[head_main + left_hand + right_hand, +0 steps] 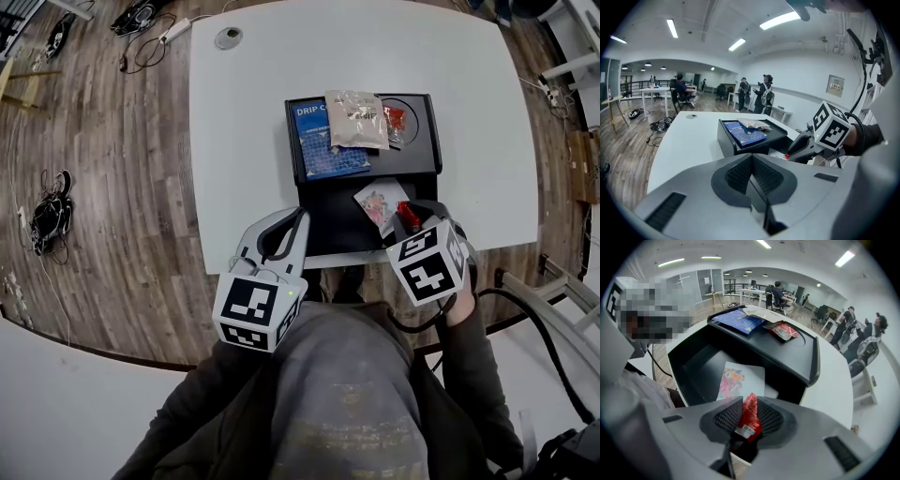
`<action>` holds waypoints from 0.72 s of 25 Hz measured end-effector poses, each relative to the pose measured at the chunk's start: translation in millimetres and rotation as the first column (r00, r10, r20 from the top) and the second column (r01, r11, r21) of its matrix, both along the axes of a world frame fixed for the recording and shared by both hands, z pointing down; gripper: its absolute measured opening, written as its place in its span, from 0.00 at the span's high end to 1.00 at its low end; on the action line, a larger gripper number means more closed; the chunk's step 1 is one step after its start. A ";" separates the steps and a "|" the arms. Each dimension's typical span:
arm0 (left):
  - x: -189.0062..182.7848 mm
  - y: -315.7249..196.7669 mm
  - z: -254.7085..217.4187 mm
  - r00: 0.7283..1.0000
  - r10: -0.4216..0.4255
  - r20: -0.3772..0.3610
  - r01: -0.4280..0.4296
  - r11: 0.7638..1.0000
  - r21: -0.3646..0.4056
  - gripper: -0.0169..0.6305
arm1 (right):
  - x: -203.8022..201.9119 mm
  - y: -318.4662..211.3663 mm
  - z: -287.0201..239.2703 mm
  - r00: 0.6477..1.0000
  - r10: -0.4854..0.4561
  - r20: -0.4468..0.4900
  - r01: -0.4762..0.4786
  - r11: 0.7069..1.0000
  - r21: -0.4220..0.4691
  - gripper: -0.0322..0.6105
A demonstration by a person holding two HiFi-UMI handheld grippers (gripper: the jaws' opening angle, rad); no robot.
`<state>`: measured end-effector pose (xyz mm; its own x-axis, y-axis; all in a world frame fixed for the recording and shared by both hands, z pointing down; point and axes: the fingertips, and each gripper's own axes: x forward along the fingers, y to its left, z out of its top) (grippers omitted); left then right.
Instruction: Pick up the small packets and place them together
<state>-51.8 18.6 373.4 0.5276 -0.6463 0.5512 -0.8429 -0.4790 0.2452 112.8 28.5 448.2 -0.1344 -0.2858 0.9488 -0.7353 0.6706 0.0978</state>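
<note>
My right gripper (749, 405) is shut on a small red packet (749, 418), which stands upright between the pads just above the lower shelf of a black tray (427, 141). A white floral packet (740, 379) lies on that lower shelf just ahead of the jaws. On the tray's upper shelf rest a blue drip packet (323, 141), a clear beige packet (356, 119) overlapping it, and another red packet (394, 117). My left gripper (298, 217) hovers at the tray's front left corner, shut with nothing between its pads (759, 176).
The tray sits on a white table (244, 141) with a round grommet (228, 37) at the far left. Cables and gear (52, 216) lie on the wooden floor to the left. Several people stand and sit far across the room (764, 96).
</note>
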 end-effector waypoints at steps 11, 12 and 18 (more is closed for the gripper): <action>1.5 -9.0 5.5 1.000 0.016 -0.019 -0.016 1.000 -0.011 0.97 | 2.3 4.3 10.6 0.991 -0.046 -0.127 0.039 0.998 -0.053 0.81; 1.5 -10.5 6.0 1.000 0.017 -0.020 -0.017 1.000 -0.012 0.97 | 3.3 4.3 11.3 0.988 -0.054 -0.145 0.046 0.997 -0.056 0.82; -1.4 -17.9 10.2 0.999 0.020 -0.024 -0.021 1.000 -0.023 0.97 | 5.6 2.8 14.3 0.971 -0.106 -0.216 0.098 0.994 -0.049 0.93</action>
